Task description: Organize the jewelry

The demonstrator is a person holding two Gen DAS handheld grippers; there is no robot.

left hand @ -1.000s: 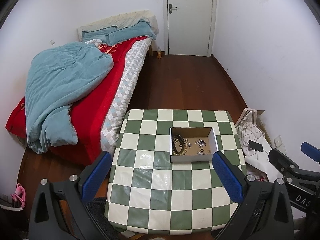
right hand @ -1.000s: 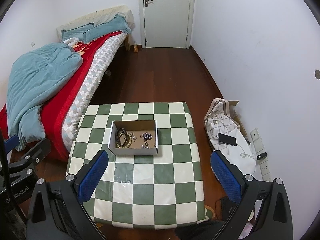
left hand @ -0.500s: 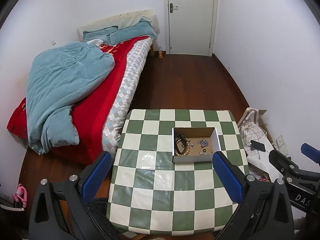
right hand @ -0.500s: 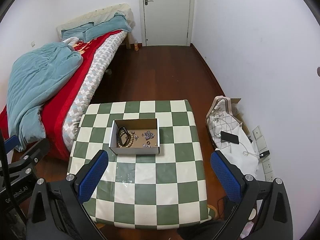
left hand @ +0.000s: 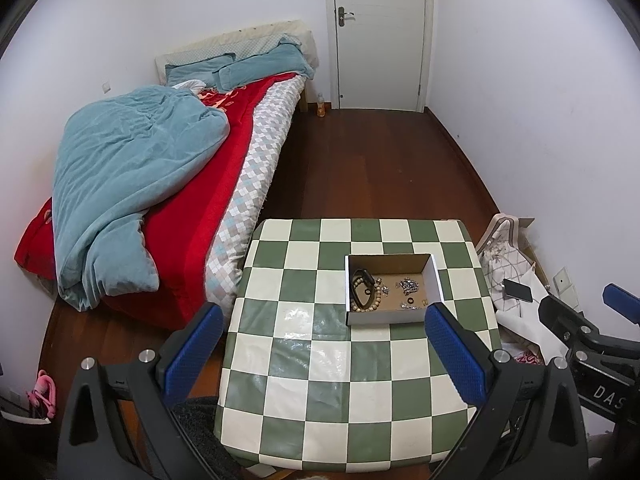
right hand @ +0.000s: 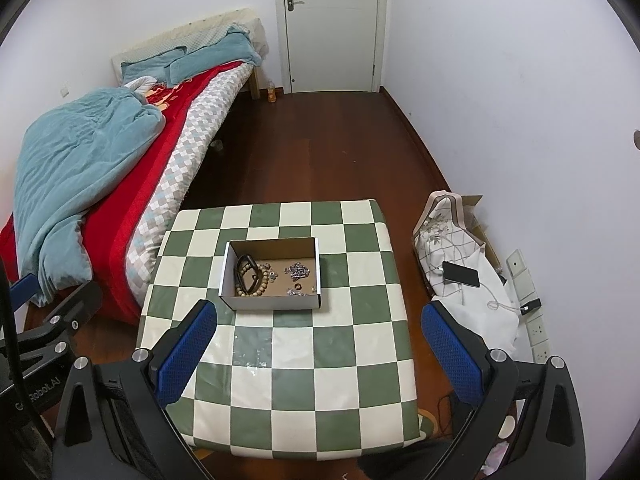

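Both grippers (left hand: 324, 344) (right hand: 320, 344) wide apart, empty

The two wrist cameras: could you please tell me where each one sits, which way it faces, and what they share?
Left wrist: rides the left claw, held high over the near edge of the checkered table, looking down and forward toward the door; its own blue fingers frame the view, and the right claw shows at the right edge.
Right wrist: rides the right claw, same heading, placed further right; the left claw shows at the left edge.
Shared: the table, the cardboard box of jewelry, the bed, the door.
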